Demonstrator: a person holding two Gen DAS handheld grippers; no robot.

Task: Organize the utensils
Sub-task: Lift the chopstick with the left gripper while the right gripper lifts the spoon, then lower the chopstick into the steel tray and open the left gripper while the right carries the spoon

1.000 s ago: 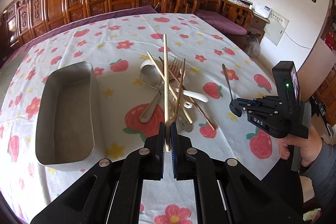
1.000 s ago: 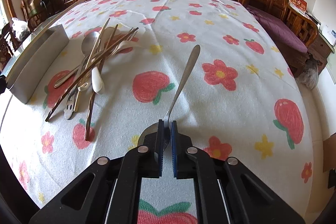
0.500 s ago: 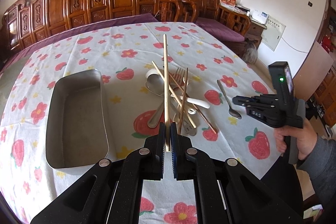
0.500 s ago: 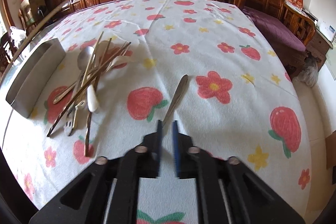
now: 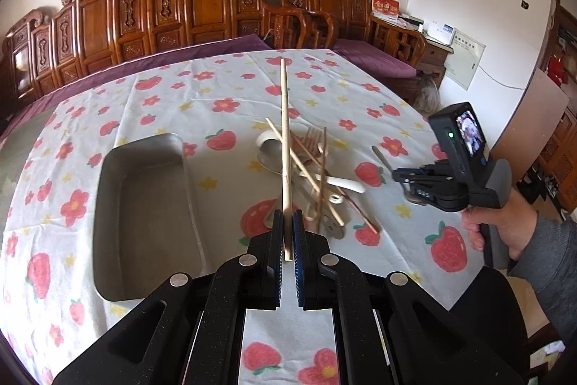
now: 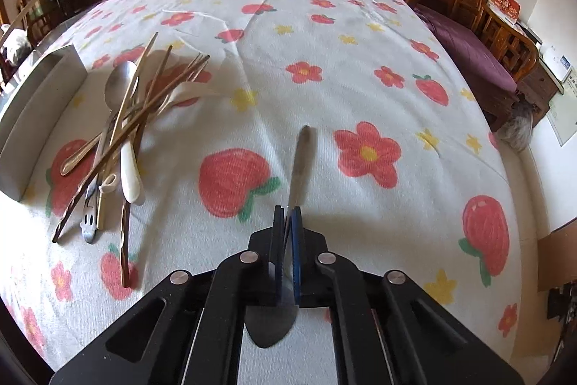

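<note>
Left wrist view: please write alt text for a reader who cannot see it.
The left tool is shut on a pale wooden chopstick that points away over a strawberry-print tablecloth. An empty metal tray lies to the left and a pile of utensils sits ahead. At right, a hand holds the right tool, shut on a metal spoon.

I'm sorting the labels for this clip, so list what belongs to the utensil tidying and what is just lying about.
Part of the job:
- pale wooden chopstick, clamped in the left gripper
- steel spoon, clamped in the right gripper
- mixed pile of cutlery and chopsticks
- rectangular metal tray

Just lying about:
- carved wooden chairs
- red card on the sideboard
- strawberry tablecloth
</note>
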